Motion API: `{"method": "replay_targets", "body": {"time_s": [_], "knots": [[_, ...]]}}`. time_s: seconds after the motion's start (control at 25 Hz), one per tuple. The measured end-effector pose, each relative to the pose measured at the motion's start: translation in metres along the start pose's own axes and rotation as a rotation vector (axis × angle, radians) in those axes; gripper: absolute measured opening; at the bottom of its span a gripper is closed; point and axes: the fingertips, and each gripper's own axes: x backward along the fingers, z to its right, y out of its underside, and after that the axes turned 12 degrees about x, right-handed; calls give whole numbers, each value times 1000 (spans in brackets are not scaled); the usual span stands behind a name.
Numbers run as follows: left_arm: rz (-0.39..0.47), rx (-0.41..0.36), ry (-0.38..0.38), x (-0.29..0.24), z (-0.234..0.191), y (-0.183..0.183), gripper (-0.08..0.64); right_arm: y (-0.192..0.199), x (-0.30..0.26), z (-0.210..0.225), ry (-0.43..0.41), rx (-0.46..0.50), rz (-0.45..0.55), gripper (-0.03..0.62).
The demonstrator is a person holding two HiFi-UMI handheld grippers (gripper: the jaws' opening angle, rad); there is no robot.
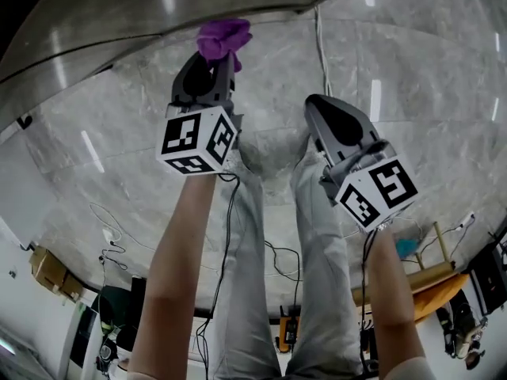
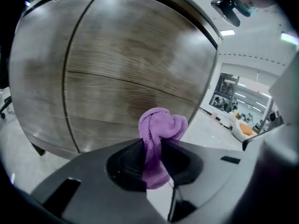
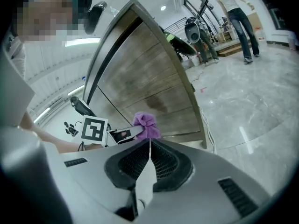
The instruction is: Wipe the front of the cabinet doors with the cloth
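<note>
the left gripper (image 2: pixel 156 148) is clenched on the purple cloth (image 2: pixel 162 123), wadded near the cabinet doors (image 2: pixel 126 73). the right gripper (image 3: pixel 148 148) is pinched together, empty. so small a wad could let hard jaw tips scrape the wood, or tug free. only the left gripper view faces the doors squarely; the head view misses their fronts.

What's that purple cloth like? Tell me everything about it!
The purple cloth looks soft and fuzzy, like a little towel. It is scrunched and twisted into a lump, not spread flat. The left tongs are shut on its middle, so a bunched knot sticks out past their tips and a tail hangs back between them. It is held close in front of the brown, wood-look cabinet door, near the lower part. Nothing else touches it, and whether it touches the door cannot be told.
</note>
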Motion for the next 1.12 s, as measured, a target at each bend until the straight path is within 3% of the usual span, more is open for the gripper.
{"method": "replay_targets", "body": {"time_s": [0.24, 0.44, 0.76, 0.92, 1.12], "knots": [[-72, -50, 145, -72, 90, 38, 86, 27, 50, 68, 79, -29, -18, 29], [-102, -12, 152, -115, 114, 55, 86, 40, 74, 105, 137, -61, -4, 29], [-101, -51, 117, -124, 82, 52, 86, 50, 60, 101, 149, -67, 3, 29], [-94, -49, 68, -110, 40, 46, 86, 44, 38, 85, 111, -26, -3, 29], [-66, -14, -56, -75, -40, 29, 86, 35, 14, 56, 84, 19, -2, 29]]}}
